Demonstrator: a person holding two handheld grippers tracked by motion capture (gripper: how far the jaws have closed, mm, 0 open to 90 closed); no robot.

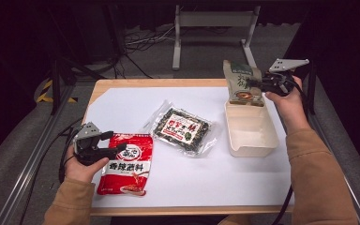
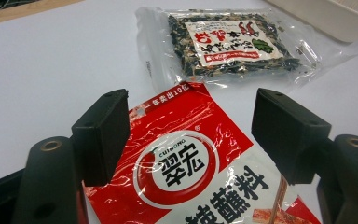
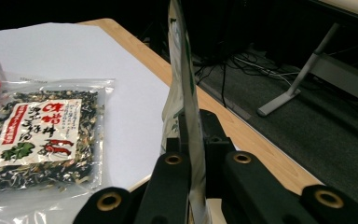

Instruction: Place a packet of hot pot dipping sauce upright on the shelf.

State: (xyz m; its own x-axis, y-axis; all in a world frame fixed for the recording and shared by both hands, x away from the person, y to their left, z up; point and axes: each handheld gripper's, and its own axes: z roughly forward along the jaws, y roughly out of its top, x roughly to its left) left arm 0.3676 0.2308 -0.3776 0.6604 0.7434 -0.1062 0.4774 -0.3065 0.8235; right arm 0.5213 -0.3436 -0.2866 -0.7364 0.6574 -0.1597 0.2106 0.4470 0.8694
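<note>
Right gripper (image 1: 258,83) clamped on green packet (image 1: 242,82) — upright over far end of tray (image 1: 252,143). Left gripper (image 2: 191,135) spread, empty — straddling top edge of red packet (image 2: 186,172).

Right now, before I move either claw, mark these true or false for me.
1. The right claw is shut on the green packet. True.
2. The left claw grips the red sachet. False: its jaws stand open over it.
3. The clear seaweed packet lies inside the beige tray. False: it lies on the white sheet beside the tray.
4. The green packet is held above the tray's far end. True.
</note>
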